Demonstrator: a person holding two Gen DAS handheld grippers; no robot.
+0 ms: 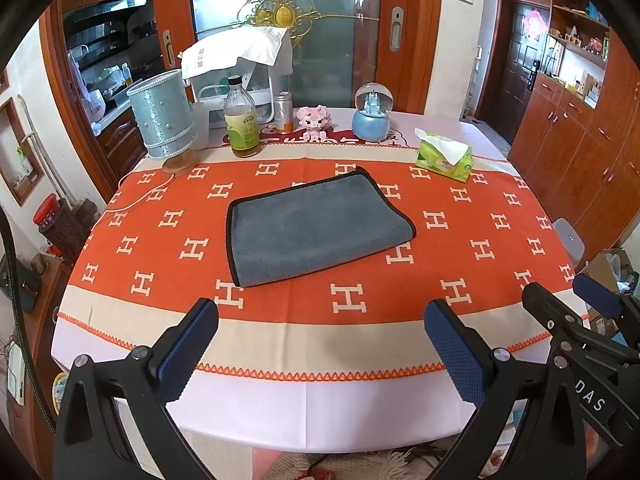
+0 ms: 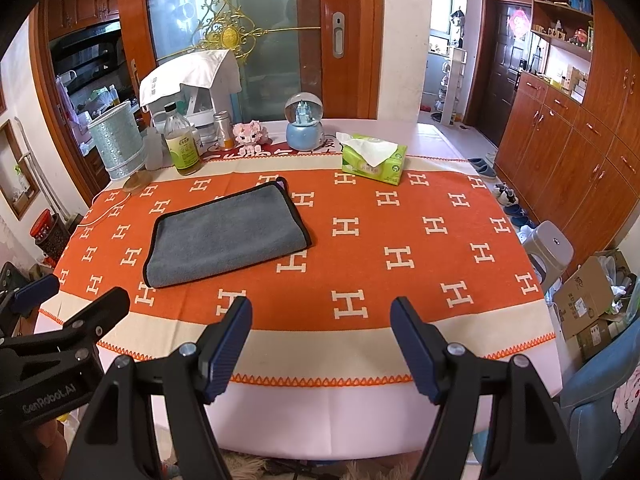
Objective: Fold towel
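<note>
A grey towel (image 1: 316,228), folded, lies flat mid-table (image 1: 320,420) on the orange cloth (image 1: 440,264). The left gripper (image 1: 320,344) and right gripper (image 2: 320,340) hover at the near edge, jaws spread, holding nothing. Only the right view shows shoes (image 2: 506,194) and a stool (image 2: 550,246) on the floor.

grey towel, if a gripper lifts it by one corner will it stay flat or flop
The grey towel would probably flop and drape: it looks like soft plush cloth lying limp on the tablecloth. It appears already folded over, so the layers may fall open. It is likely light, and its fuzzy pile should not slip much.
</note>
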